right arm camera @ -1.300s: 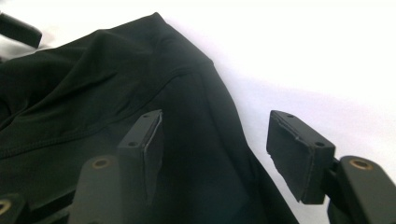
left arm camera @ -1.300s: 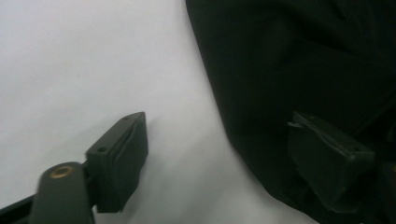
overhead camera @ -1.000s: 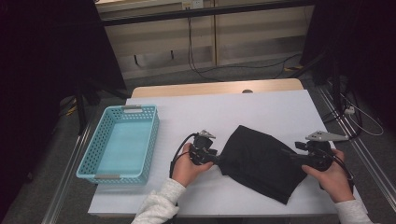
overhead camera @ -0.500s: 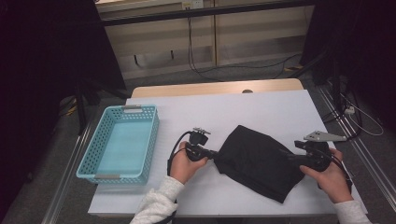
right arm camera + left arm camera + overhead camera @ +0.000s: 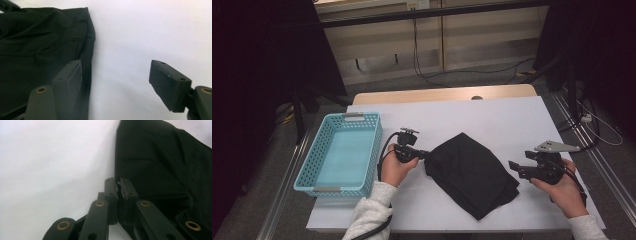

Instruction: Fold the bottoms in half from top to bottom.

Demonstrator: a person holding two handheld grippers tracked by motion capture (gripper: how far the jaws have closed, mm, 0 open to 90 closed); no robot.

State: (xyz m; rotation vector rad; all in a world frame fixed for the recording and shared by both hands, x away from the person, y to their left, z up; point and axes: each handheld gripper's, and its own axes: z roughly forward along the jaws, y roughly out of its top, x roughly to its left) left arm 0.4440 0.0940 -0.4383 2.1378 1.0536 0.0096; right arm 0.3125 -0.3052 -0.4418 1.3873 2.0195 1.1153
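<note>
Your left gripper [image 5: 424, 154] is clamped on the near-left corner of the black cloth [image 5: 469, 172], which stretches diagonally across the white table [image 5: 512, 120] toward your right gripper [image 5: 515, 168], jaws spread, just beside its far edge.

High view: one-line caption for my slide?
Left gripper pinches the black cloth beside a blue basket; right gripper open nearby.

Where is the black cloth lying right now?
In the high view the black cloth lies folded on the white table, right of the blue basket, between the left claw, shut on its near-left corner, and the open right claw.
</note>
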